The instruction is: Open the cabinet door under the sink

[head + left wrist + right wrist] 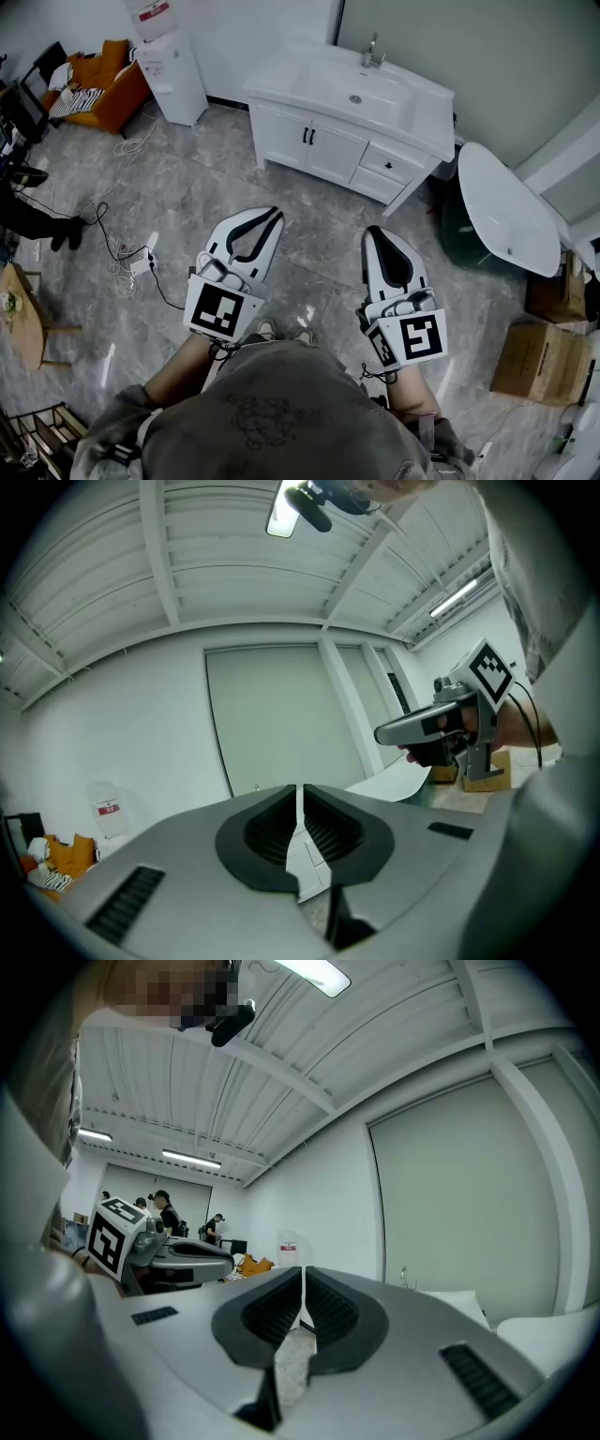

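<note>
You hold the left gripper [272, 216] and right gripper [375, 232] pressed together, both empty, well short of the closed cabinet doors [333, 153] under the sink [352, 94].

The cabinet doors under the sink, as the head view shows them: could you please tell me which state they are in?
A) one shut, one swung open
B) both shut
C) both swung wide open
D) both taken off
B: both cabinet doors under the sink sit flush with the cabinet front, with their dark handles side by side at the middle seam.
</note>
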